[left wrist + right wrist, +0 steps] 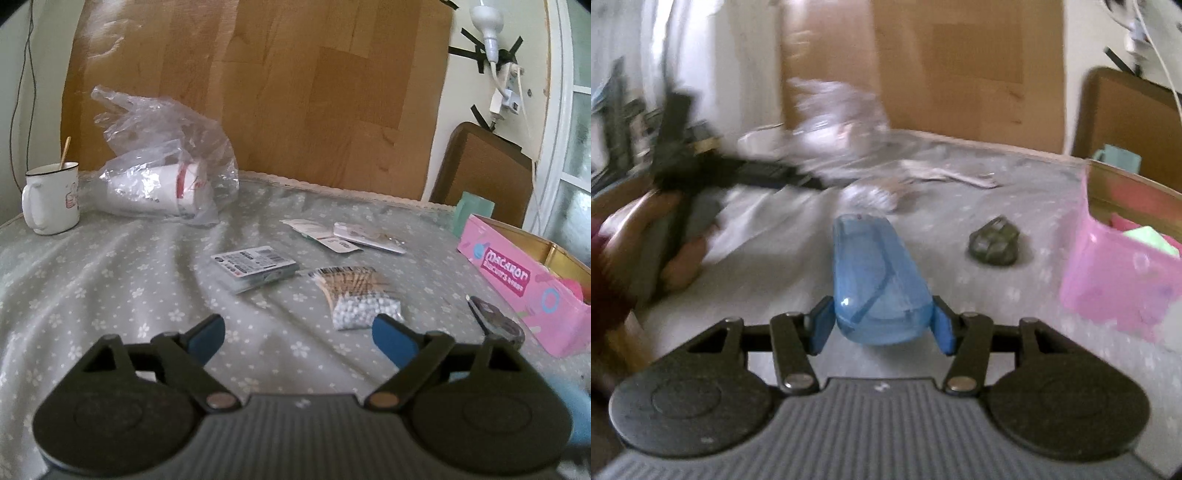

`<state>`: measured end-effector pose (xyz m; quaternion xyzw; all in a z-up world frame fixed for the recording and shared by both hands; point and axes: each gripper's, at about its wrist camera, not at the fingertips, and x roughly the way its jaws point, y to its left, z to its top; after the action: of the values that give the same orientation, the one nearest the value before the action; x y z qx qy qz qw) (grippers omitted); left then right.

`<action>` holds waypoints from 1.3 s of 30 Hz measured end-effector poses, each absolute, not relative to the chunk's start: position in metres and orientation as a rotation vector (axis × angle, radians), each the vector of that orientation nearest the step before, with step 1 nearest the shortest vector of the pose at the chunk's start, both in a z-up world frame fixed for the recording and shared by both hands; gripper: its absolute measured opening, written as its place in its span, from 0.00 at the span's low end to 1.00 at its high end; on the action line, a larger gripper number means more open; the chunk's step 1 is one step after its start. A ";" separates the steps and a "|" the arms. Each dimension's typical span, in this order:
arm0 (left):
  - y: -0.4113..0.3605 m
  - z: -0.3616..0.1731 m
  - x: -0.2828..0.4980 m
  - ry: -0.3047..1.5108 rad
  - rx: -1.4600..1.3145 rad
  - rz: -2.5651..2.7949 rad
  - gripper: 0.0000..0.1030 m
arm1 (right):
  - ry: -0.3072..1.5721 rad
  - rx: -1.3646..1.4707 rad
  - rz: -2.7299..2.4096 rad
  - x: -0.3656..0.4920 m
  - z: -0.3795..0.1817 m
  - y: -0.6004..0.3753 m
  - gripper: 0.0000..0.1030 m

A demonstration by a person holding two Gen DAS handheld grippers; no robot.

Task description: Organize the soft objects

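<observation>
Blue fingers [940, 328] of the right gripper [881, 326] clamp the wide end of a translucent blue case [875, 280], carried above the flowered bench cloth [1015, 295], so the step in hand looks like ferrying it to the pink box [1108, 273] at two o'clock. Reaching it calls for a swing over the dark wad [993, 242] at one o'clock and a release above the box. Spread wide and empty, the left gripper [299, 332] faces the cotton-swab packet [354, 295] at one o'clock.
</observation>
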<state>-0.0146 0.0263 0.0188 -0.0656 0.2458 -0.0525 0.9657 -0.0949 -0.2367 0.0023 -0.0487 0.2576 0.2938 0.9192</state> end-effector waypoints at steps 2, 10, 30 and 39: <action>0.026 0.019 -0.015 0.496 -0.129 -0.116 0.89 | 0.512 -0.155 0.538 -0.104 -0.002 -0.240 0.60; 0.026 0.019 -0.016 0.516 -0.137 -0.161 0.89 | 0.496 0.060 0.333 -0.089 0.000 -0.282 0.63; -0.066 0.014 -0.036 0.762 -0.206 -0.465 0.85 | 0.579 -0.121 0.600 -0.044 -0.008 -0.268 0.77; -0.089 0.054 -0.037 0.675 -0.191 -0.504 0.85 | 0.340 -0.074 0.439 -0.078 0.031 -0.299 0.72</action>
<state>-0.0368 -0.0887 0.0540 -0.0927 0.3270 -0.2443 0.9082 -0.0782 -0.2991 0.0310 -0.0366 0.1679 0.2164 0.9610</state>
